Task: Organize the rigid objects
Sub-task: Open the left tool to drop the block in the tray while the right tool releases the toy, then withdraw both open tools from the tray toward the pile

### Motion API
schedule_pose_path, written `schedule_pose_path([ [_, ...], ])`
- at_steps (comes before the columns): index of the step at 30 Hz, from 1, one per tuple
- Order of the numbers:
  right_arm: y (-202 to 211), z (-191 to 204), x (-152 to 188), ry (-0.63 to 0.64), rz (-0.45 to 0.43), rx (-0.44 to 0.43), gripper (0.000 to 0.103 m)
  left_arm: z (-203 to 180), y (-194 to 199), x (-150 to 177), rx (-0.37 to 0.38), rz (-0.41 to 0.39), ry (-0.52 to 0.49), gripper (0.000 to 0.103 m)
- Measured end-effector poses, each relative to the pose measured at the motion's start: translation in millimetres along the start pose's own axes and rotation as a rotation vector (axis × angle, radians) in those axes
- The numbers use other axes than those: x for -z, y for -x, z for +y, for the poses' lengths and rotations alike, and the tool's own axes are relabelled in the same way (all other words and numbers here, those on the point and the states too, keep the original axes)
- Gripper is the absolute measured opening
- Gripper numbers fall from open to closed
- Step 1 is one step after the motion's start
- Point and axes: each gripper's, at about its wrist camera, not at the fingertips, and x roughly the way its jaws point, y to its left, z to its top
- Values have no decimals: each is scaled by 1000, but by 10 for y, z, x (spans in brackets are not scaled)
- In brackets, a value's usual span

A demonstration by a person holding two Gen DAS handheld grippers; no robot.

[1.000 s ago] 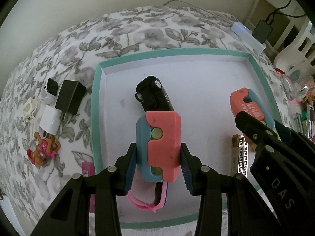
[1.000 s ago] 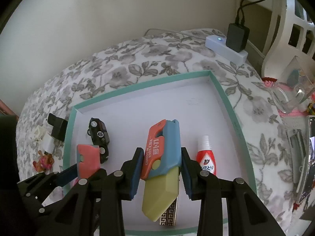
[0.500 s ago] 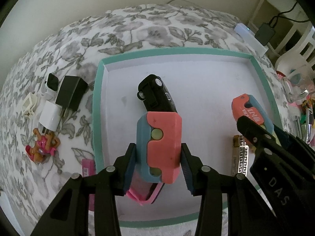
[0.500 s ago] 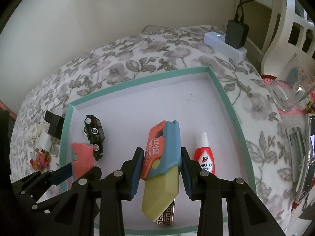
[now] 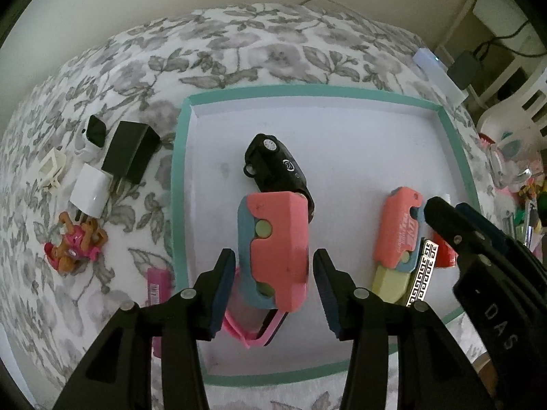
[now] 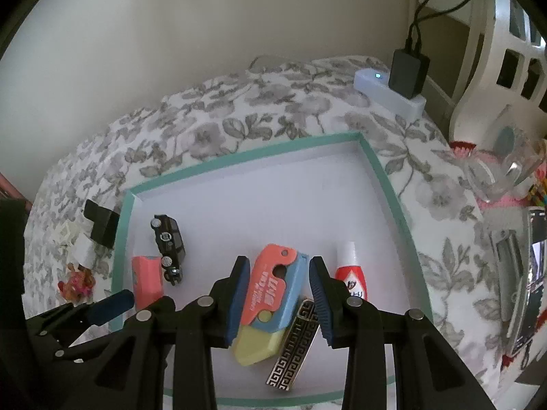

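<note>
A white tray with a teal rim (image 5: 178, 157) (image 6: 383, 171) lies on the floral cloth. My left gripper (image 5: 273, 275) is open around a pink and blue block (image 5: 275, 249) resting in the tray, over a pink-framed object (image 5: 254, 328). A black toy car (image 5: 277, 171) (image 6: 169, 239) lies just beyond it. My right gripper (image 6: 278, 295) is open around a pink, blue and yellow cutter toy (image 6: 273, 294) (image 5: 398, 235) lying in the tray. A patterned metal bar (image 6: 294, 345) and a red glue bottle (image 6: 350, 273) lie beside it.
Left of the tray lie a black charger (image 5: 131, 152), a white charger (image 5: 90, 191), a white clip (image 5: 51, 167), a pink toy figure (image 5: 73, 246) and a pink packet (image 5: 157, 283). A white power strip (image 6: 389, 94), a glass (image 6: 502, 167) and clutter stand at the right.
Both grippers have opened and let go: the pink and blue block and the cutter toy now rest in the tray. Both grippers drew back slightly.
</note>
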Motion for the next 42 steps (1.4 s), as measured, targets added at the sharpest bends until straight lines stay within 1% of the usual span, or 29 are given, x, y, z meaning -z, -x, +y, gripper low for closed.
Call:
schedule_pose_path([
  [5, 137, 23, -46, 5, -36, 1, 38, 46, 110, -33, 17, -12, 17, 49],
  [7, 177, 25, -63, 7, -46, 0, 38, 64, 154, -48, 21, -20, 22, 53],
  [11, 243, 25, -85, 10, -62, -1, 38, 116, 258, -66, 29, -41, 47, 54],
  [18, 173, 28, -53, 19, -36, 3, 39, 289, 388, -90, -34, -80, 93, 54],
  [23, 101, 49, -18, 34, -12, 16, 39, 461, 330, -91, -60, -62, 148, 55],
  [24, 82, 54, -9, 39, -5, 22, 40, 485, 309, -84, -66, -56, 156, 57],
  [26, 36, 64, 11, 49, 11, 35, 41, 548, 260, -72, -81, -41, 183, 66],
  [27, 17, 68, 18, 53, 16, 39, 47, 592, 230, -64, -90, -29, 200, 77],
  [28, -2, 74, 30, 57, 20, 46, 57, 621, 213, -60, -98, -24, 212, 82],
  [30, -21, 83, 39, 61, 24, 53, 63, 682, 185, -47, -114, -16, 236, 82],
  [32, -38, 92, 45, 68, 28, 61, 65, 723, 160, -37, -122, -7, 252, 82],
  [33, -43, 98, 48, 71, 28, 67, 70, 753, 139, -30, -123, 0, 262, 83],
  [35, -56, 110, 57, 77, 29, 74, 76, 797, 110, -17, -120, 11, 278, 84],
  [36, -60, 116, 60, 79, 29, 75, 78, 814, 101, -11, -119, 15, 285, 85],
  [37, -63, 120, 65, 82, 27, 77, 82, 829, 94, -9, -118, 18, 291, 91],
  [38, -65, 123, 69, 85, 25, 79, 84, 849, 88, -4, -116, 20, 299, 93],
  [40, -70, 131, 75, 92, 24, 80, 90, 869, 89, -6, -111, 20, 309, 95],
  [42, -77, 141, 83, 95, 26, 77, 92, 882, 92, -7, -104, 21, 315, 95],
])
